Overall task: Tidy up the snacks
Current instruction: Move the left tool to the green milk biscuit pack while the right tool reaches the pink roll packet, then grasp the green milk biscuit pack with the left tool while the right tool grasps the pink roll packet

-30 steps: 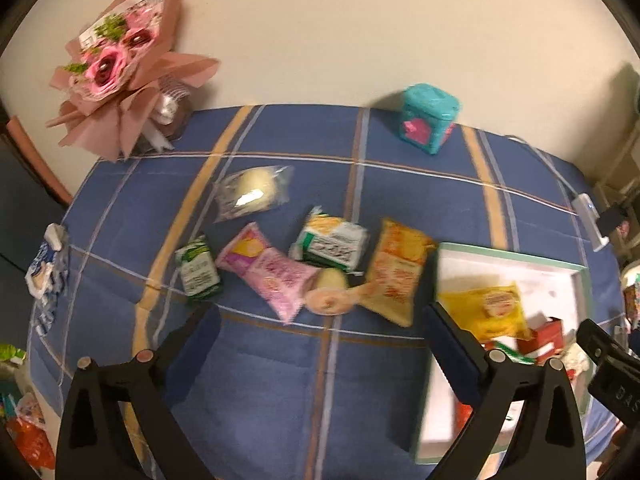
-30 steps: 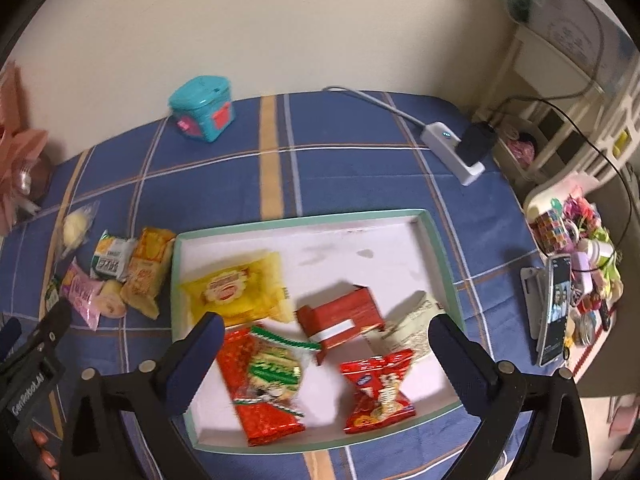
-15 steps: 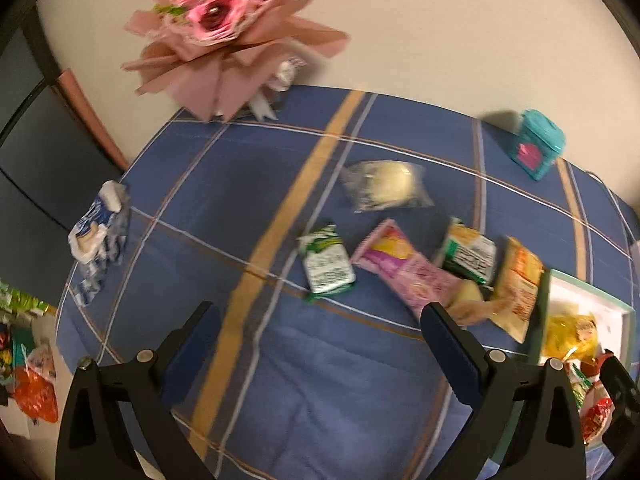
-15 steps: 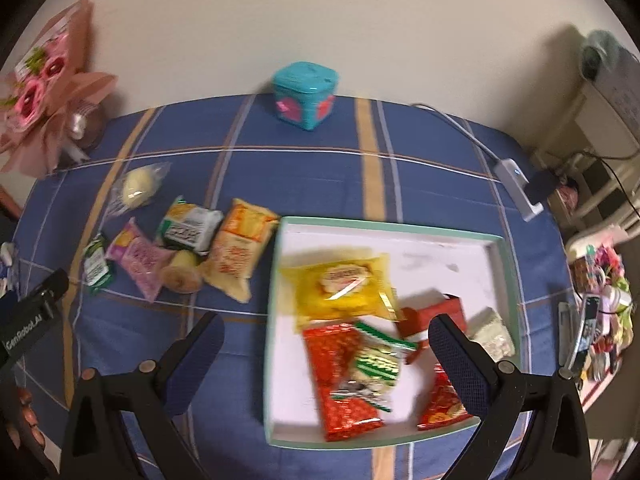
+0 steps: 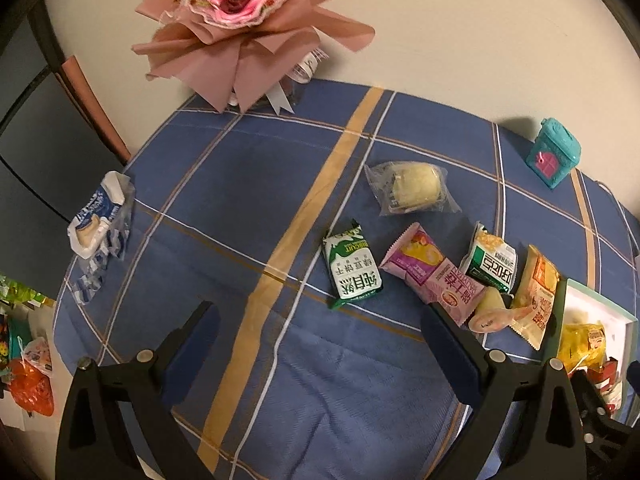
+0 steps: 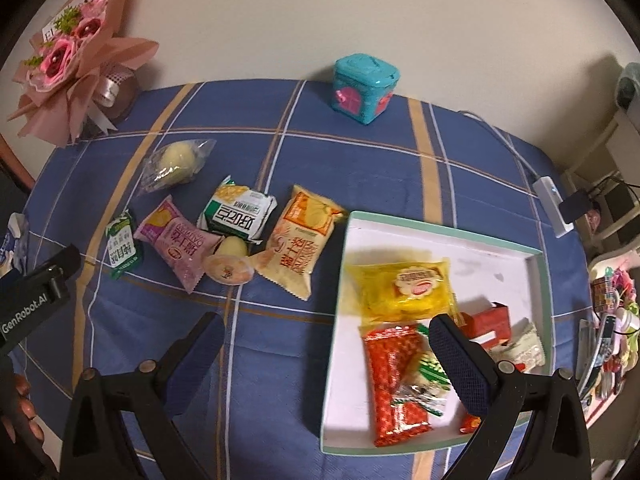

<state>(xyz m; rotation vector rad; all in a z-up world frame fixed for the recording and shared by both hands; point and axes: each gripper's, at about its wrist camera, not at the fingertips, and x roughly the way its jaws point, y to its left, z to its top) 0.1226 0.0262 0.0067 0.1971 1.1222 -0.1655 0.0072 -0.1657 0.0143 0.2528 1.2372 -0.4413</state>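
Loose snacks lie on the blue plaid cloth: a green biscuit packet [image 5: 352,270] [image 6: 123,246], a pink packet [image 5: 434,278] [image 6: 178,242], a green-and-white packet [image 6: 238,214], an orange packet [image 6: 302,246], a clear-wrapped bun [image 5: 410,192] [image 6: 174,162] and a small round sweet [image 6: 229,269]. A white tray [image 6: 534,276] with a teal rim holds a yellow packet [image 6: 408,288], red packets and others. My left gripper [image 5: 320,334] hangs open above the cloth, just short of the green packet. My right gripper [image 6: 324,348] hangs open over the tray's left edge.
A pink flower bouquet [image 5: 240,20] stands at the table's back left. A teal box [image 6: 364,86] sits by the wall. A blue-and-white wrapper [image 5: 98,220] lies at the left edge. A power strip [image 6: 554,204] and cluttered shelves are to the right.
Both views have swung to the left. The left gripper now looks at the loose snacks and bouquet instead of the tray; the right gripper has shifted from over the tray toward its left edge.
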